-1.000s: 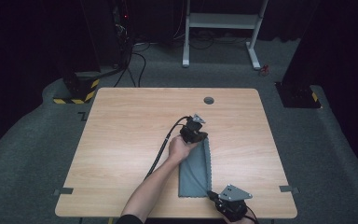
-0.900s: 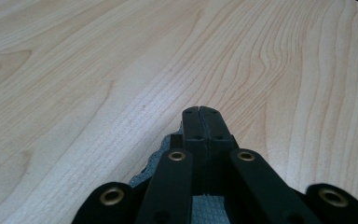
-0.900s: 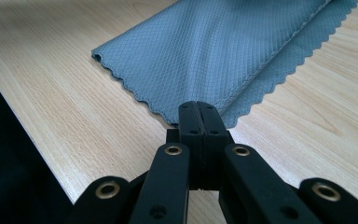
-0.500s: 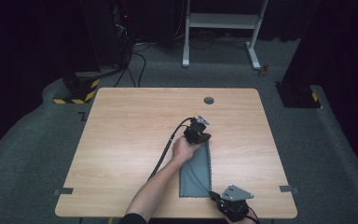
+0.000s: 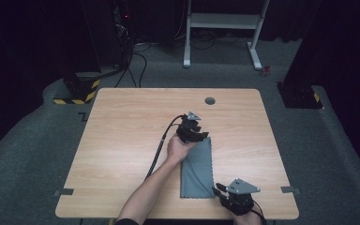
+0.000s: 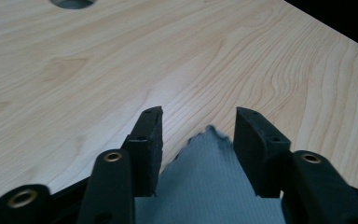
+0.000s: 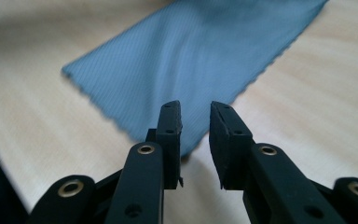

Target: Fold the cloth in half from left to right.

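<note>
I see the wooden counter carrying a grey-blue cloth, laid flat toward its near right. My left tool stands wide apart at the cloth's far corner, which rises between its jaws. My right tool sits at the near corner, jaws narrowly parted, gripping nothing.

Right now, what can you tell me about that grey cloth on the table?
The grey cloth is a thin rectangle with a fine ribbed weave and zigzag-cut edges, lying flat near the front edge of the wooden table. Its far corner sits between the open jaws of the left claw. The right claw, also open, hovers at a near corner. Whether either touches it is unclear.
</note>
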Demonstrator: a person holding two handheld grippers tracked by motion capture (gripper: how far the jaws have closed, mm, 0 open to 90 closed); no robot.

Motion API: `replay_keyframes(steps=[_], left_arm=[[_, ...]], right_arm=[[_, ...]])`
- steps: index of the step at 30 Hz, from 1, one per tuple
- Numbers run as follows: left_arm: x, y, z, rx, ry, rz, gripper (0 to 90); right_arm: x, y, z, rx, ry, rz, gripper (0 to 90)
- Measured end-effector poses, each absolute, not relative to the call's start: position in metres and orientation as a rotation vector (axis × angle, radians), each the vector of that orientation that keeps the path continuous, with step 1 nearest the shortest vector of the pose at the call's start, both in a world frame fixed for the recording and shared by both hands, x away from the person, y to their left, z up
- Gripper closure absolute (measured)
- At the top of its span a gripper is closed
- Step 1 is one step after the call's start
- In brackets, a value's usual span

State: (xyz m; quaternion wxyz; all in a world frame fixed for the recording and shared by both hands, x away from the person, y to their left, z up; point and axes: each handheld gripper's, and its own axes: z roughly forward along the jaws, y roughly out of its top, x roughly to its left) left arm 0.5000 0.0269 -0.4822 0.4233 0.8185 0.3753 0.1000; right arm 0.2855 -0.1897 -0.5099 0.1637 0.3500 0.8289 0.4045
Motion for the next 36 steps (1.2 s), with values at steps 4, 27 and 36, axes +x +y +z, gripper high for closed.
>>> replay_keyframes(steps=[4,27,36], left_arm=[[0.479,0.050,-0.477,2.068,0.933,0.286,48.0],[0.390,0.080,-0.515,2.245,0.912,0.344,38.9],[0.377,0.095,-0.515,2.235,0.929,0.381,38.9]], right_arm=[[0.312,-0.189,-0.503,0.995,2.370,1.169,75.7],[0.412,-0.157,-0.514,1.029,2.488,1.047,76.0],[0.416,-0.164,-0.517,0.997,2.477,1.027,76.5]])
